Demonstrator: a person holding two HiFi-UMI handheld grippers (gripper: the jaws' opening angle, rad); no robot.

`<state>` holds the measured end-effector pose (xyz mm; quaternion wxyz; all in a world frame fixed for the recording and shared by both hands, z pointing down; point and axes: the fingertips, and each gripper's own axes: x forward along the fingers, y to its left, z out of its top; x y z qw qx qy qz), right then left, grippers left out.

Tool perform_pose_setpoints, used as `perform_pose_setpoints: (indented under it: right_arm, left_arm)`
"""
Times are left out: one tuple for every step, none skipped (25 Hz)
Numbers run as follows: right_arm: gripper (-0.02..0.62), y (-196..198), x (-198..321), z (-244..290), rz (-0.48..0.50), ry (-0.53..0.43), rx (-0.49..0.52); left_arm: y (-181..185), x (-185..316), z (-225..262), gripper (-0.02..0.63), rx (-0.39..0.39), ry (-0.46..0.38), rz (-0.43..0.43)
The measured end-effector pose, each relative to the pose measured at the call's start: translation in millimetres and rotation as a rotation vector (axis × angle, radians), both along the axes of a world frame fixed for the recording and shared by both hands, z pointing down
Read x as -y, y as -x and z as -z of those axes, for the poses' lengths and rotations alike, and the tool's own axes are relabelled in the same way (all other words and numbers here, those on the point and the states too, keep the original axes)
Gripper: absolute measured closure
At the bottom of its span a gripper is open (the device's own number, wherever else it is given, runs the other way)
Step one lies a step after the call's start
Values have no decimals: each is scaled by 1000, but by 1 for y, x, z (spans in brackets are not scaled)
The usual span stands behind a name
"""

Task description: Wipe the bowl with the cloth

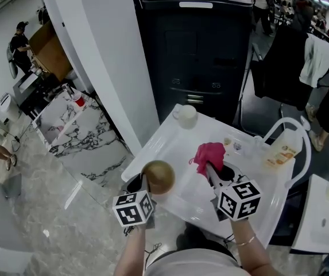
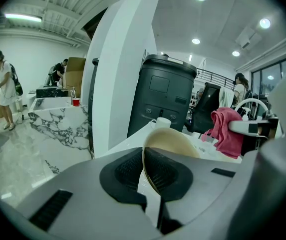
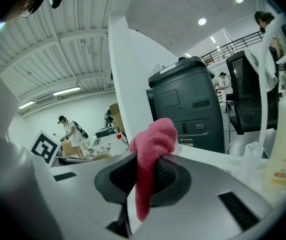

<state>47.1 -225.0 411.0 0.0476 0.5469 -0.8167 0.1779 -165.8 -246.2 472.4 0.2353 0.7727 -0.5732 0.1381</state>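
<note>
- White table (image 1: 163, 144), busy workshop behind; bowl and cloth both held over it.
- Left gripper (image 2: 143, 165) pinches the tan bowl (image 2: 176, 141) by its rim: stiff, probably light and slick.
- Right gripper (image 3: 143, 180) is clamped on the pink cloth (image 3: 152, 139): soft, floppy.

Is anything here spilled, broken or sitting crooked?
Nothing stands out. No spill shows on the white table; the cup and bottle stand upright. The bowl tilts only because the left gripper pinches its rim; the right gripper grips the cloth.
</note>
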Motion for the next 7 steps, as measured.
perform_pose_setpoints:
  right_arm:
    - [550, 0, 1, -1, -1, 2, -1]
    - [550, -1, 3, -2, -1, 5, -1]
    - [551, -1, 4, -3, 0, 7, -2]
    - [551, -1, 5, -4, 0, 10, -2]
    - [550, -2, 6, -5, 1, 13, -2]
    - [551, -2, 7, -6, 2, 16, -1]
    - [551, -2, 8, -7, 2, 19, 0]
  left_arm:
    - [-1, 1, -1, 575, -1, 2, 0]
    - [-1, 3, -2, 575, -3, 5, 0]
    - [-2, 4, -3, 575, -5, 8, 1]
    - [-3, 5, -4, 575, -6, 11, 1]
    - [-4, 6, -5, 575, -7, 14, 0]
    - [-5, 8, -6, 575, -7, 17, 0]
    - [-5, 9, -7, 575, -8, 20, -1]
